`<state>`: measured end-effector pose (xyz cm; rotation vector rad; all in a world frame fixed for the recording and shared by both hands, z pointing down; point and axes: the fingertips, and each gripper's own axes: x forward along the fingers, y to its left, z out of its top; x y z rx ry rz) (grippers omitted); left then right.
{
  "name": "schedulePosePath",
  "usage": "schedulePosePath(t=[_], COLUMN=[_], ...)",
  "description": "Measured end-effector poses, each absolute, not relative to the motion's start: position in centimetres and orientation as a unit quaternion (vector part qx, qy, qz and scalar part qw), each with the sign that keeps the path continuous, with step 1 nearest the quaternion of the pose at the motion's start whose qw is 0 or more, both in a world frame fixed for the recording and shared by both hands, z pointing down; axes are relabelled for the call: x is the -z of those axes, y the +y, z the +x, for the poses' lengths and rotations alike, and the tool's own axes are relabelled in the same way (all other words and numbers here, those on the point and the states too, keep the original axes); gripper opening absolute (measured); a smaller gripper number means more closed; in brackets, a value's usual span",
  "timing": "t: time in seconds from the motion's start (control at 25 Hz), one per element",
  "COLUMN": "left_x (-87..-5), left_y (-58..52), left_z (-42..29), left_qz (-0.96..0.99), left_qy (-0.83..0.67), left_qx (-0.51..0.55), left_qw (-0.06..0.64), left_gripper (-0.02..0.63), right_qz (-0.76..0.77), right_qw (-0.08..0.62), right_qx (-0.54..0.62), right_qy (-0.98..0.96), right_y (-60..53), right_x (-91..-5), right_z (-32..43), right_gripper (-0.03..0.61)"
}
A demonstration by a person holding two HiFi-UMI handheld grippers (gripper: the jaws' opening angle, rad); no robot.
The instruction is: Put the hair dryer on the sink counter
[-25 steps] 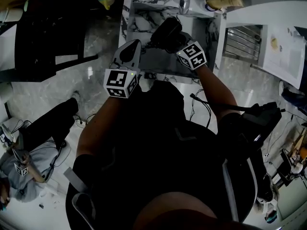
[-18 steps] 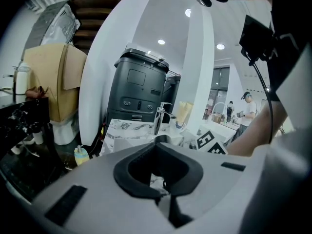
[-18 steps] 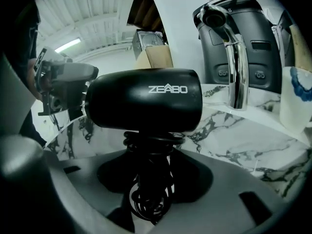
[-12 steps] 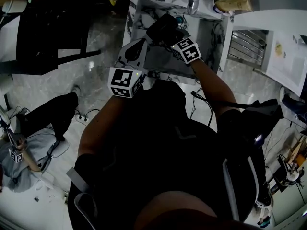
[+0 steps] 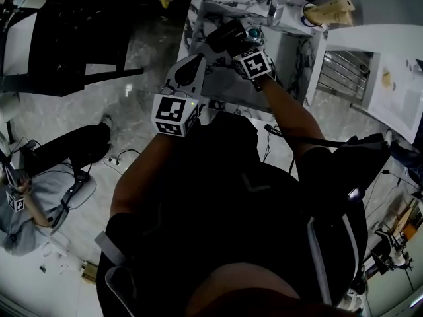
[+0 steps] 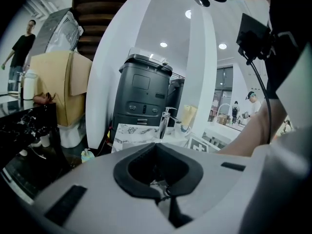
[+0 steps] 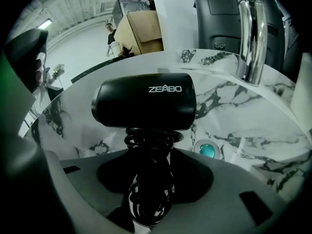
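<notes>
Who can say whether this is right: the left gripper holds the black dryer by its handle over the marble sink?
Wrong in one respect: the right gripper, not the left, holds the black dryer by its handle over the marble sink. The right gripper view shows its jaws closed on the handle.

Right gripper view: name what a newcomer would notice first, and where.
A black hair dryer marked ZEABO fills the middle, its cord-wrapped handle clamped in the right gripper, over the marble sink basin. Behind it at upper right stands a chrome faucet, and a teal drain sits just right of the handle.
</notes>
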<state>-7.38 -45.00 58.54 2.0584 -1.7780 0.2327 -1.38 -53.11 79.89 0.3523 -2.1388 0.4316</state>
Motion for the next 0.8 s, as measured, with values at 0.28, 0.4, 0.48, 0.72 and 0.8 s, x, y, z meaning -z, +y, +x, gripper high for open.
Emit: schedulePosePath(t=[0.28, 0.4, 0.48, 0.72, 0.8], left_x=[-58.3, -58.2, -58.3, -58.3, -58.3], left_y=[-44.7, -44.7, -44.8, -44.9, -44.9], left_z=[-8.2, -8.5, -8.6, -8.7, -8.7], left_qz=[0.730, 0.728, 0.727, 0.727, 0.728], left_qy=[-0.648, -0.651, -0.651, -0.651, -0.650], left_qx=[-0.084, -0.083, -0.082, -0.083, -0.083], left_qw=[0.202, 0.200, 0.202, 0.201, 0.201], left_gripper=[0.005, 0.005, 0.005, 0.005, 0.005], right_qz=[0.151, 0.151, 0.150, 0.179, 0.185], right_qw=[0.467, 0.476, 0.481, 0.501, 0.502], right_qx=[-0.198, -0.197, -0.195, -0.208, -0.212], right_qy=[-0.848, -0.843, -0.841, -0.821, -0.818], right_y=[-53.9, -54.1, -54.1, -54.8, -54.9], right_x=[-81.5, -81.9, -82.1, -83.2, -83.4], right_z=[-1.6, -1.7, -2.0, -1.5, -1.5], right_gripper=[0.201, 0.201, 0.202, 0.202, 0.202])
